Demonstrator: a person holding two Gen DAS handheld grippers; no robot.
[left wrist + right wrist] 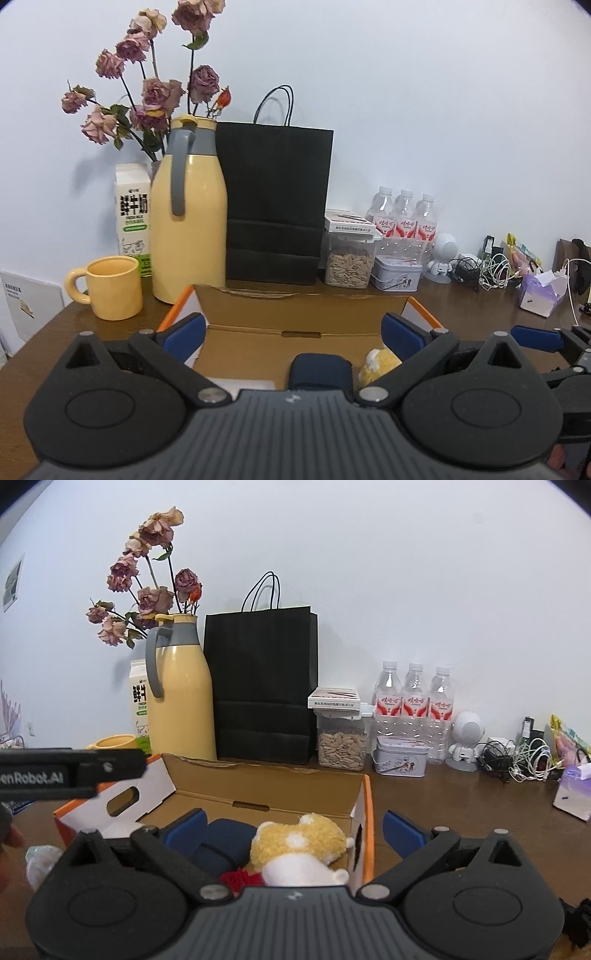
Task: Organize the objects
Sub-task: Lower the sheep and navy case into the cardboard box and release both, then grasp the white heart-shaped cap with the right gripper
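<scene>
Both the left gripper [293, 334] and the right gripper [293, 829] hover with jaws wide apart and nothing between them, above the open orange-edged cardboard box [266, 794] on the brown wooden worktop [461, 805]. Inside the box lie a fluffy yellow-and-white plush toy [299, 849], a dark navy fabric pouch [221, 843] and something red I cannot identify. The likely trouble: a low sweep could catch the box's raised flap and shove it into the pale yellow ceramic mug [110, 288] or the tall yellow thermos jug [188, 221] just behind.
</scene>
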